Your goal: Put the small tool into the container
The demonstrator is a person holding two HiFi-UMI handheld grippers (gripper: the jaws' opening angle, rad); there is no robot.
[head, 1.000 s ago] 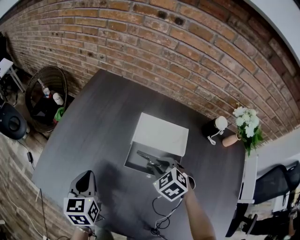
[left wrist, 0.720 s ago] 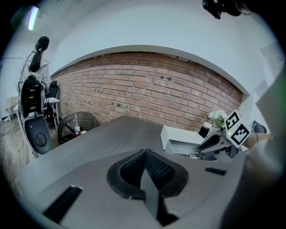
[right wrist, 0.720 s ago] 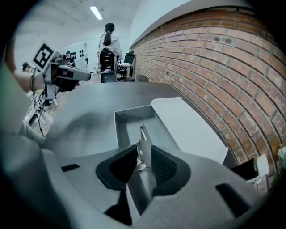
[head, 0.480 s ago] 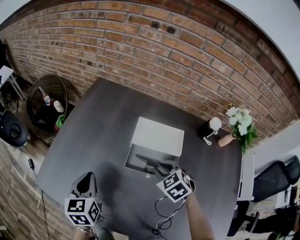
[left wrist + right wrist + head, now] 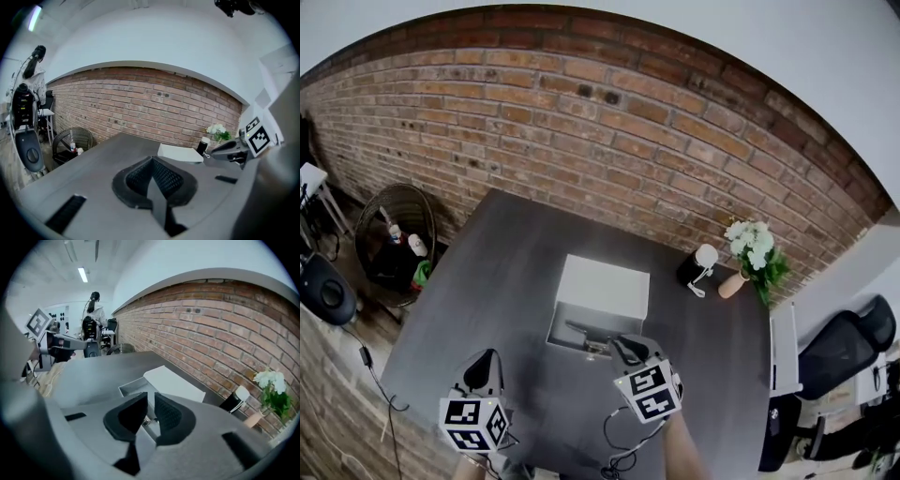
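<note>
Seemingly the small tool [image 5: 581,330] already lies inside the container [image 5: 551,339], in its open near half below the white lid [image 5: 602,286]. Best to draw the right gripper [image 5: 619,345] straight up and clear, without dragging across the rim. Its jaws are closing to a narrow gap, pads gripping nothing, as it hovers at the container's near right edge. The left gripper [image 5: 485,361] hangs idle near left, jaws together.

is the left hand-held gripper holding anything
No, the left hand-held gripper shows its jaws pressed together with nothing between them.
</note>
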